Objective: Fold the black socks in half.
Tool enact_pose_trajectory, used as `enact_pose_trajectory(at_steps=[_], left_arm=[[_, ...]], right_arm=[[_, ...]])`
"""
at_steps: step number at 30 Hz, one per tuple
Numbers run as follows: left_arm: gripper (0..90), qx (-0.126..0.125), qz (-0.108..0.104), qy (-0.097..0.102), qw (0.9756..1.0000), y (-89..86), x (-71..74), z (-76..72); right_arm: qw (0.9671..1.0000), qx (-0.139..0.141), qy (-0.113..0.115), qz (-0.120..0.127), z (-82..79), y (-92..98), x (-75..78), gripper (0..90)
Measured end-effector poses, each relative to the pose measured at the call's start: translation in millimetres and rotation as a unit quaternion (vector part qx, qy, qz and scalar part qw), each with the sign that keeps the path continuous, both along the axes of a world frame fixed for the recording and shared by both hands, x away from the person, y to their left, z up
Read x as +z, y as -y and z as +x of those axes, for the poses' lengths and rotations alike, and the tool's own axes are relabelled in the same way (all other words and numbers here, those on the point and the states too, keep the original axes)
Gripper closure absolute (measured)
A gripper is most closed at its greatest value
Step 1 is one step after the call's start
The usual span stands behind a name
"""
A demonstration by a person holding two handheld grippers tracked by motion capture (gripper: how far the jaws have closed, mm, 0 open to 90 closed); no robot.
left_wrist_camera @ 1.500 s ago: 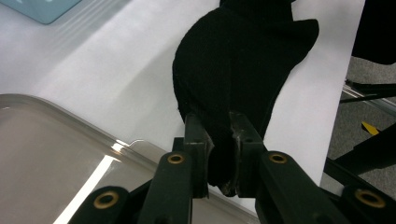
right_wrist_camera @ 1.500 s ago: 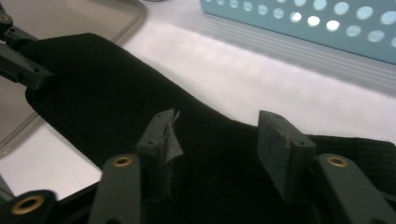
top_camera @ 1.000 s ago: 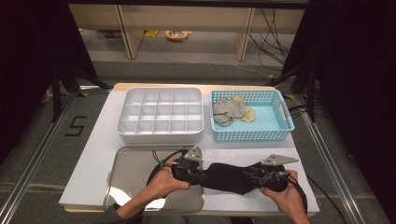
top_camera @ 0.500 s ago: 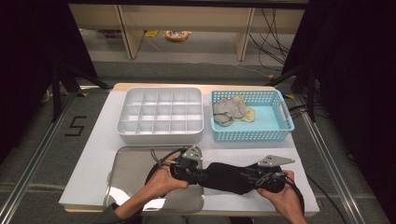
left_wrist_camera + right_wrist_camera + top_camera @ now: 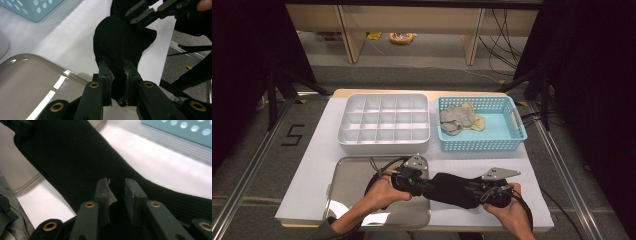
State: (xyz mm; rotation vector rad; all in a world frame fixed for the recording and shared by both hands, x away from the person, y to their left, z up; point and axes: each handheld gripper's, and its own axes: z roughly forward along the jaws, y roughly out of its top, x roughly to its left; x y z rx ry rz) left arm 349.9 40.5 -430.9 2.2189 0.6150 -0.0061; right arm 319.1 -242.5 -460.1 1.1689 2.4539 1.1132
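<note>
A black sock lies stretched across the white table between my two grippers. My left gripper is shut on one end of it, by the corner of the metal tray. In the left gripper view the pads pinch the black sock at my left gripper. The right gripper shows at the sock's far end. My right gripper sits over the ribbed end of the sock. Its jaws have just been closing. A gap still shows between the pads of my right gripper, with cloth lying in it.
A white compartment box stands at the back left. A blue basket at the back right holds grey and yellowish cloths. The tray lies at the front left, and the table's front edge is close under my hands.
</note>
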Motion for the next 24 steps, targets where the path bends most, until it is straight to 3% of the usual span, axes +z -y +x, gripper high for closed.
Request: enact_pose_trajectory(at_steps=[3,5,11,12,17,18,19,20,23,24], left_arm=[[79.6,0.007,-0.004,-0.001,1.0,0.5,3.2,-2.0],[79.7,-0.001,-0.012,-0.006,0.9999,0.0,6.0,-1.7],[80.7,-0.001,-0.022,-0.009,0.9997,0.6,9.0,0.5],[80.9,0.001,-0.022,-0.009,0.9997,1.1,9.5,0.1],[80.9,-0.002,-0.03,-0.009,0.9995,8.3,14.4,0.9],[80.9,-0.003,-0.035,-0.013,0.9993,9.9,14.8,2.0],[80.9,-0.003,-0.035,-0.013,0.9993,10.8,15.6,3.5],[80.8,-0.002,-0.037,-0.015,0.9992,12.1,16.2,4.6],[80.7,0.004,-0.048,-0.021,0.9986,15.1,19.1,8.4],[80.7,0.006,-0.053,-0.024,0.9983,16.9,20.3,8.9]], right_arm=[[0.9999,0.002,-0.012,-0.009,0.9,-3.9,-1.7,80.0],[0.9998,0.011,-0.004,-0.016,2.9,-6.6,-5.8,82.1],[0.9987,0.018,-0.035,-0.033,4.3,-18.4,-13.9,84.6],[0.9986,0.025,-0.027,-0.038,5.5,-19.4,-16.4,84.7],[0.9987,0.02,-0.029,-0.037,4.6,-21.8,-17.5,84.5],[0.9986,0.016,-0.038,-0.034,4.3,-20.5,-14.8,84.5],[0.9991,0.016,-0.025,-0.031,5.0,-18.7,-14.5,84.5],[0.9991,0.009,-0.031,-0.026,3.4,-17.5,-11.6,84.5],[0.9994,0.006,-0.015,-0.03,3.0,-11.9,-9.7,84.6],[0.999,0.004,-0.032,-0.032,2.0,-10.9,-8.6,84.6]])
